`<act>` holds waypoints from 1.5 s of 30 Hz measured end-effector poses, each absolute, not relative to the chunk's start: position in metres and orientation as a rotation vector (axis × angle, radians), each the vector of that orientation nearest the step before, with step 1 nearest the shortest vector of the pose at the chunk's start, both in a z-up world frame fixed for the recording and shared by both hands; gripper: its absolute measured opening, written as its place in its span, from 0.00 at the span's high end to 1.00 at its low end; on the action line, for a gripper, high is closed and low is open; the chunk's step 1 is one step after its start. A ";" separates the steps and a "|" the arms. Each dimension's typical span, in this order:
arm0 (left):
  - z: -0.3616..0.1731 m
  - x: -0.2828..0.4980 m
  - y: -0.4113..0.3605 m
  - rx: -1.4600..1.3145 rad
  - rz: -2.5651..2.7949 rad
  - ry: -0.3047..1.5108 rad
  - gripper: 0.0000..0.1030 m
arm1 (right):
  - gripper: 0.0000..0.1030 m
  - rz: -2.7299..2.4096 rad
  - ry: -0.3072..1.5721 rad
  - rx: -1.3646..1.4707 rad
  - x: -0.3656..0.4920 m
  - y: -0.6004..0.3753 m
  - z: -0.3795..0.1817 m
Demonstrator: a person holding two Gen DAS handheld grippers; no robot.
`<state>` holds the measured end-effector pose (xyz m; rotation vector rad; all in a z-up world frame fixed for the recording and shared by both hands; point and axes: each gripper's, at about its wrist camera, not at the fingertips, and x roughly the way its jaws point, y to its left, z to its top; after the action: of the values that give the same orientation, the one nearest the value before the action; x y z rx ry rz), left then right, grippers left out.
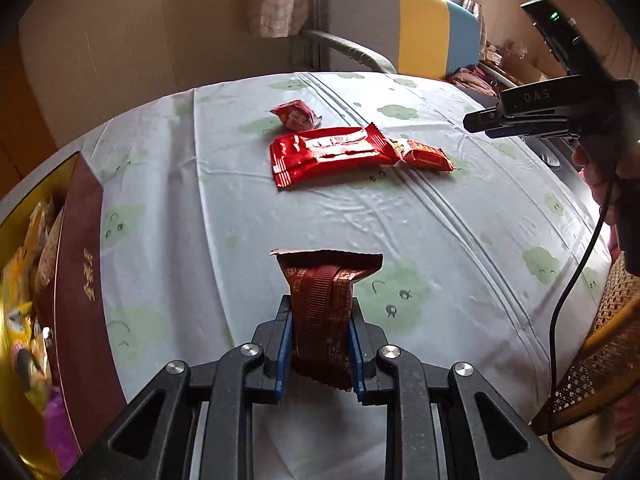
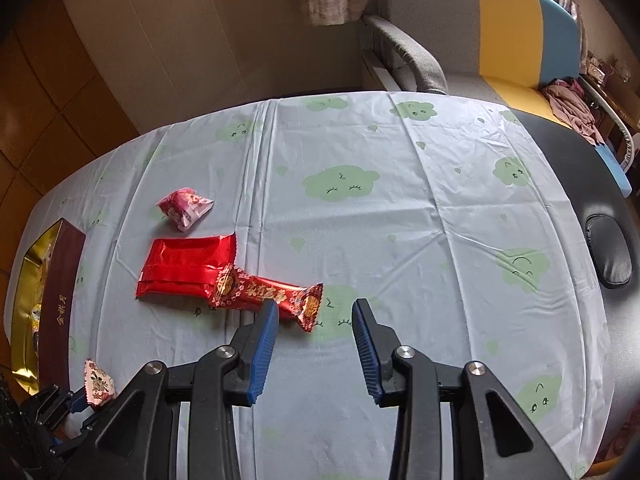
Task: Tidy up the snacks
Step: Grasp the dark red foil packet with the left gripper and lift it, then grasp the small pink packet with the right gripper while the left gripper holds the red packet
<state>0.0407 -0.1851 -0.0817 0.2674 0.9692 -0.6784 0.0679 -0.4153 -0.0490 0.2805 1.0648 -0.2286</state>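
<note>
Left gripper clamped on a dark red packet, pads pressing both sides, packet standing up between them – lifted off the tablecloth. Right gripper jaws apart, empty, hovering just beside the long patterned bar.

Box is the landmark: maroon wall, gold inside, some snacks already in it. The held packet is near the box, to its right. Farther from the box lie the flat red pack, the bar touching its end, and a small pink-red packet beyond.

Risks: grip sits on the packet's lower half, slick foil – could slip or swing out on the way to the box. Packet may catch the box wall and drop outside. Right gripper's near pad could nudge the bar and shift the flat pack too.

Surface: wrinkled pale cloth with green cloud faces, slippery-looking. Room: striped sofa, curtain, tan wall, wicker chair.
</note>
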 end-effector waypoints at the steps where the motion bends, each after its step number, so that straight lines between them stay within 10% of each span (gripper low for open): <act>1: -0.083 0.039 -0.182 0.257 -0.672 0.967 0.77 | 0.63 -0.215 1.067 0.274 0.069 -0.411 -0.050; 27: -0.090 0.044 -0.164 0.132 -0.716 0.956 0.75 | 0.62 0.013 1.206 -0.153 0.249 -0.311 -0.093; 45: -0.090 0.041 -0.161 0.127 -0.706 0.943 0.75 | 0.72 0.158 1.169 -0.088 0.099 -0.301 -0.049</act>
<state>0.0410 -0.1611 -0.0902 0.1273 0.9432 -0.7061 0.0986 -0.3010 -0.0485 -0.0878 1.1686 0.1581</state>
